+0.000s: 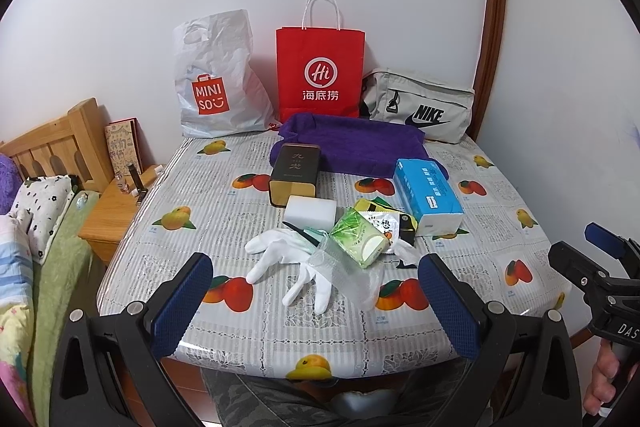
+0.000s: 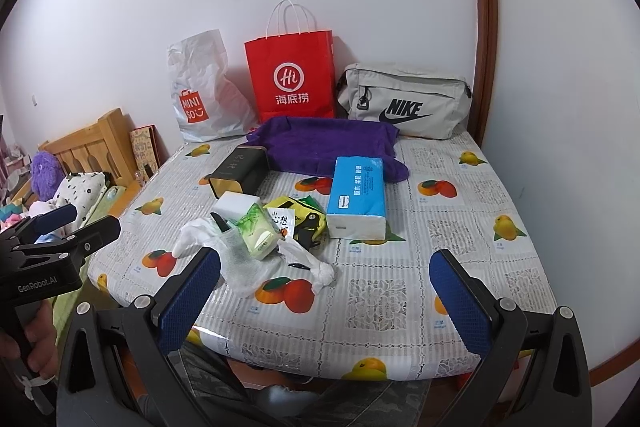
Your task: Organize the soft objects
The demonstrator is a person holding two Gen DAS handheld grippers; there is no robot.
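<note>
A pile lies mid-table: a white glove [image 1: 288,267] [image 2: 192,233], a green tissue pack [image 1: 360,237] [image 2: 256,233], a white sponge block [image 1: 310,213] [image 2: 234,205], a clear plastic bag [image 1: 352,275] and snack packets [image 1: 384,223]. A blue tissue pack [image 1: 428,195] [image 2: 356,195] lies right of the pile. A purple towel [image 1: 352,143] [image 2: 320,143] lies behind. My left gripper [image 1: 316,303] is open and empty, held near the table's front edge before the glove. My right gripper [image 2: 326,303] is open and empty, right of the pile.
A dark tin box [image 1: 294,169] stands by the towel. A Miniso plastic bag [image 1: 216,79], a red paper bag [image 1: 320,71] and a grey Nike bag [image 1: 420,105] lean on the back wall. A bed and wooden nightstand [image 1: 108,215] are to the left.
</note>
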